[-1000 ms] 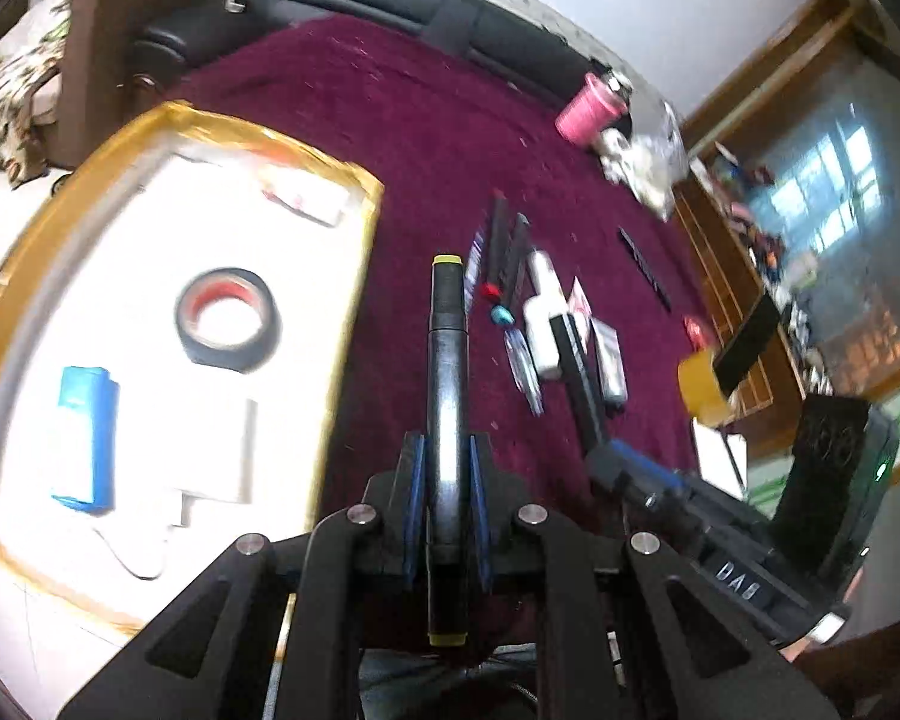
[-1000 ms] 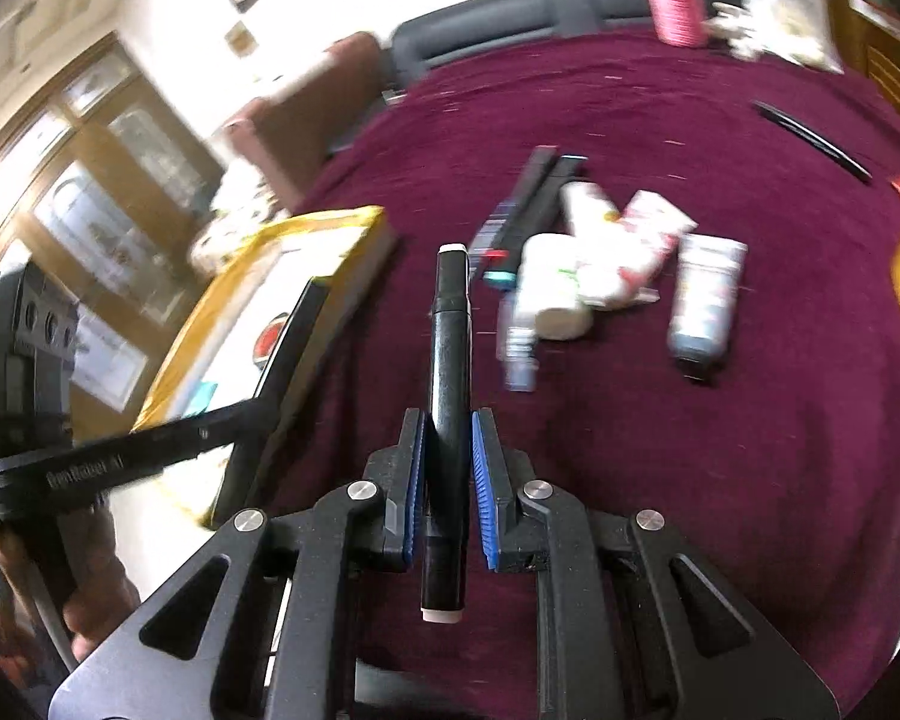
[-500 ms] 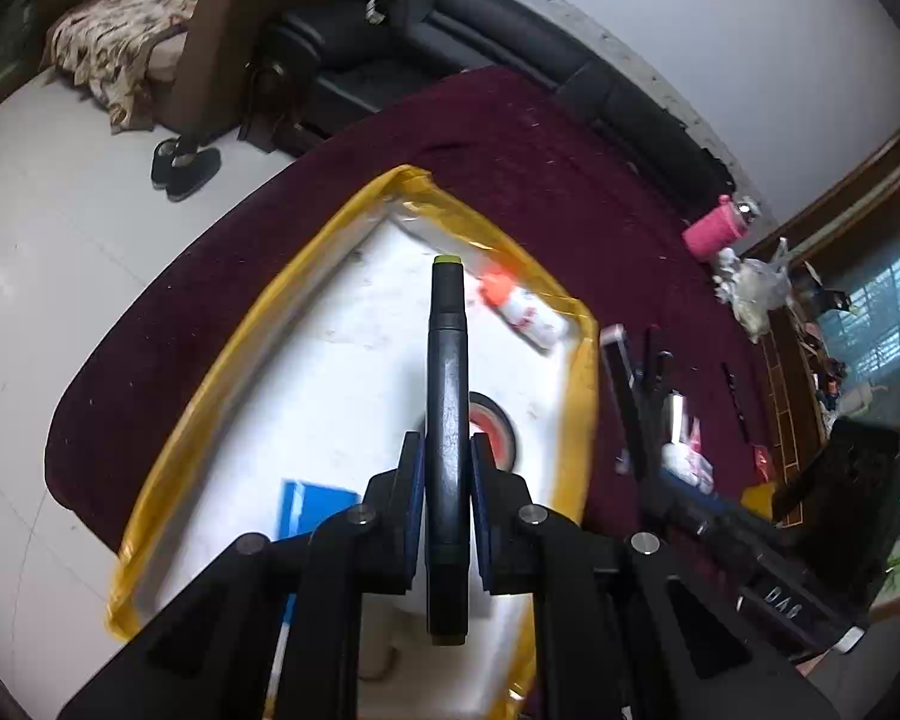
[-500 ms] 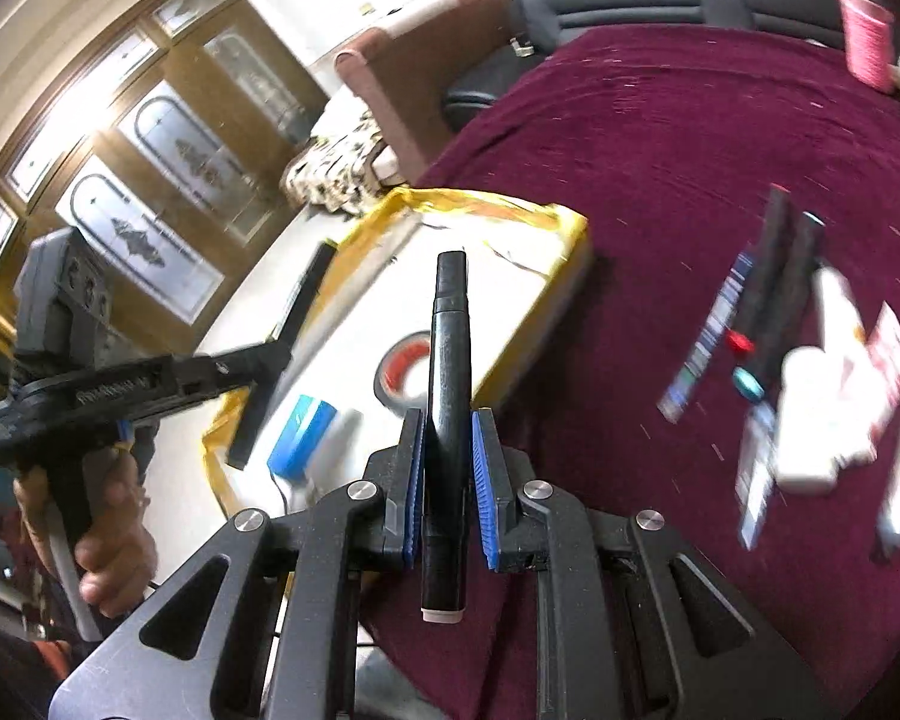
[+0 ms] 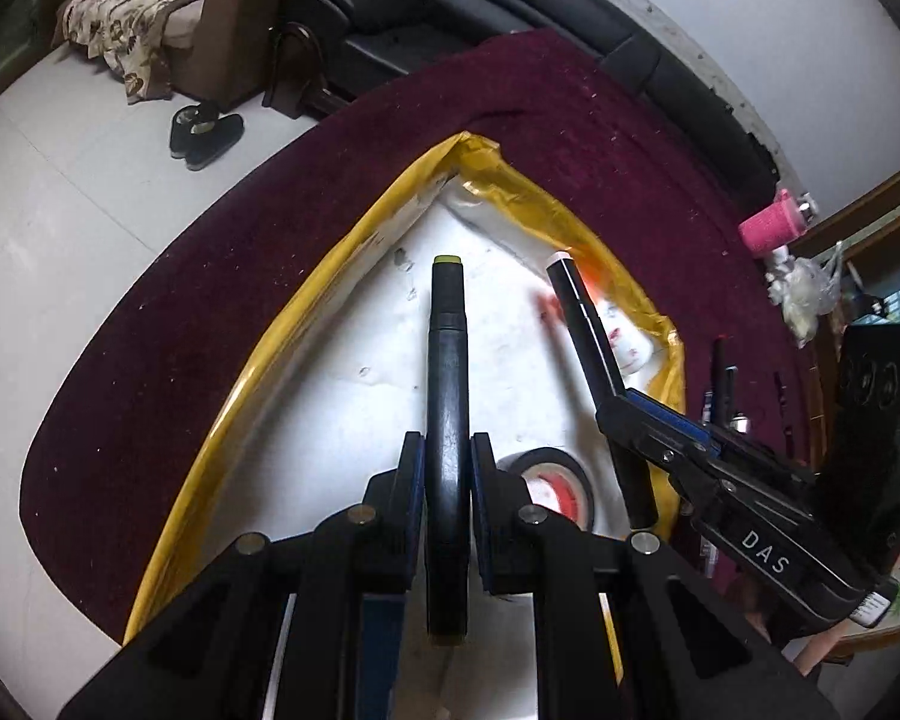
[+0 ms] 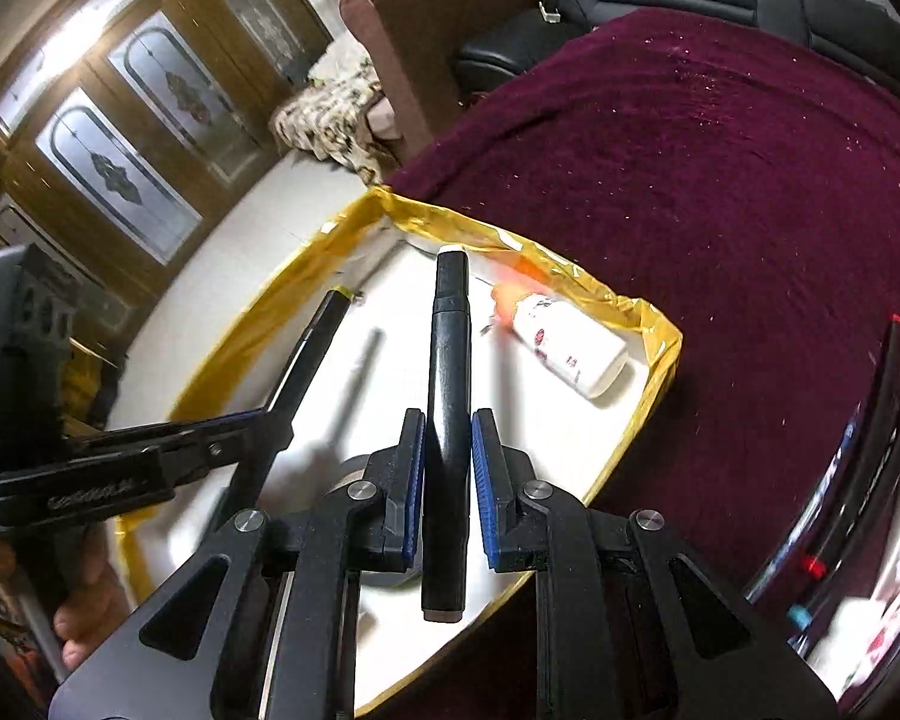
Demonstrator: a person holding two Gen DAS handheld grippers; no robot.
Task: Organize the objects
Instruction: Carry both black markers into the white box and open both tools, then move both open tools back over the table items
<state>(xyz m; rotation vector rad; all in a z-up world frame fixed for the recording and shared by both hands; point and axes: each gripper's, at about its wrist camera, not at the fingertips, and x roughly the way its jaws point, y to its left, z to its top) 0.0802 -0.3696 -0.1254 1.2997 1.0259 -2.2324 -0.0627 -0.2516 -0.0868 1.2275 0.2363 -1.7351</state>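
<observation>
My left gripper (image 5: 447,462) is shut on a black marker with a yellow-green cap (image 5: 447,372), held over the white floor of the yellow-rimmed box (image 5: 282,330). My right gripper (image 6: 447,450) is shut on a black marker with a white end (image 6: 448,360), above the same box (image 6: 570,276). Each gripper shows in the other's view: the right one (image 5: 648,414) with its marker (image 5: 582,318) at the right, the left one (image 6: 252,420) with its marker (image 6: 318,342) at the left. Both markers hang above the box floor.
In the box lie a white bottle with an orange cap (image 6: 564,342) and a black tape roll with a red core (image 5: 555,489). Several pens and tubes (image 6: 870,480) lie on the maroon cloth (image 6: 720,180) to the right. A pink cup (image 5: 771,228) stands far back.
Both grippers have carried their markers from above the maroon cloth and the pile of pens leftward to above the yellow-rimmed box. Both have sunk closer to its floor.
</observation>
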